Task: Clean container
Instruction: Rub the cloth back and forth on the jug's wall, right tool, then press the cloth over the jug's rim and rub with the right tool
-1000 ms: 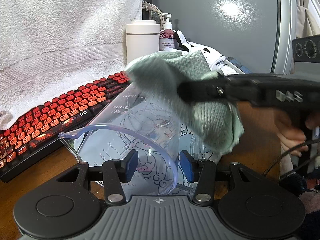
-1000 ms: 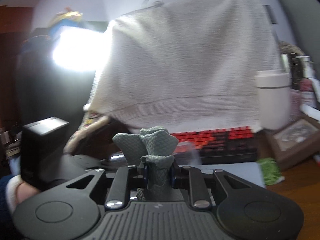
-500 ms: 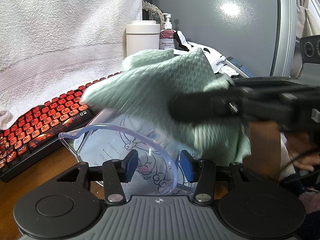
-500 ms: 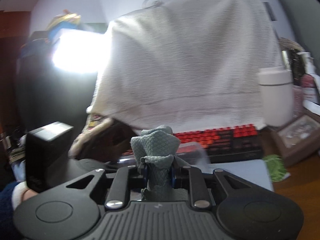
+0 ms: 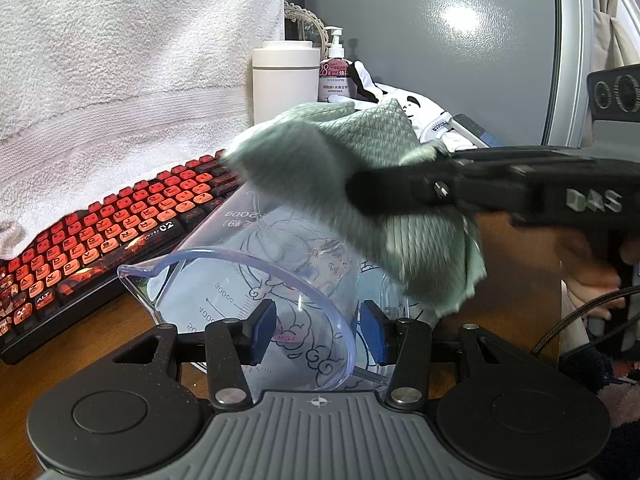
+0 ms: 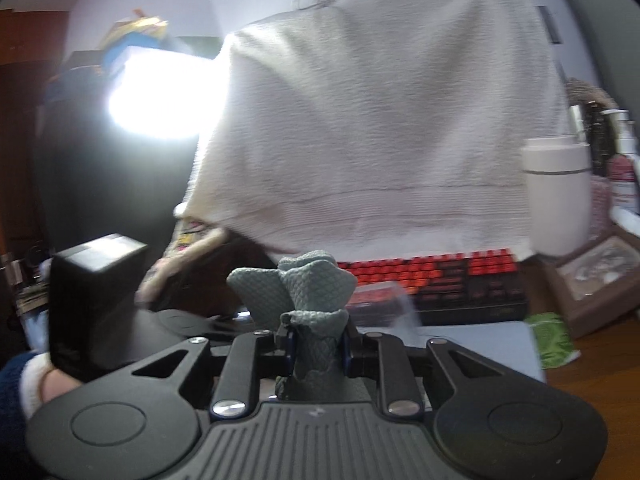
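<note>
A clear plastic measuring cup [image 5: 256,280] with printed scale marks lies tilted, its rim toward my left gripper [image 5: 318,334], whose blue pads close on its rim wall. My right gripper [image 6: 319,346] is shut on a grey-green cloth [image 6: 308,288]. In the left wrist view the same cloth [image 5: 360,184] hangs over the cup's upper side, held by the right gripper [image 5: 372,192] coming in from the right. The cloth is blurred with motion. The cup shows only faintly in the right wrist view [image 6: 384,304].
A red-keyed keyboard [image 5: 100,232] lies on the wooden desk at left, under a hanging white towel [image 5: 120,60]. A white canister [image 5: 284,80] and a pump bottle [image 5: 335,76] stand behind. A picture frame [image 6: 596,272] and a green packet [image 6: 552,340] lie at right.
The right gripper has swept the cloth left across the cup's upper side and then back a little to the right. The left gripper and the cup have stayed still.
</note>
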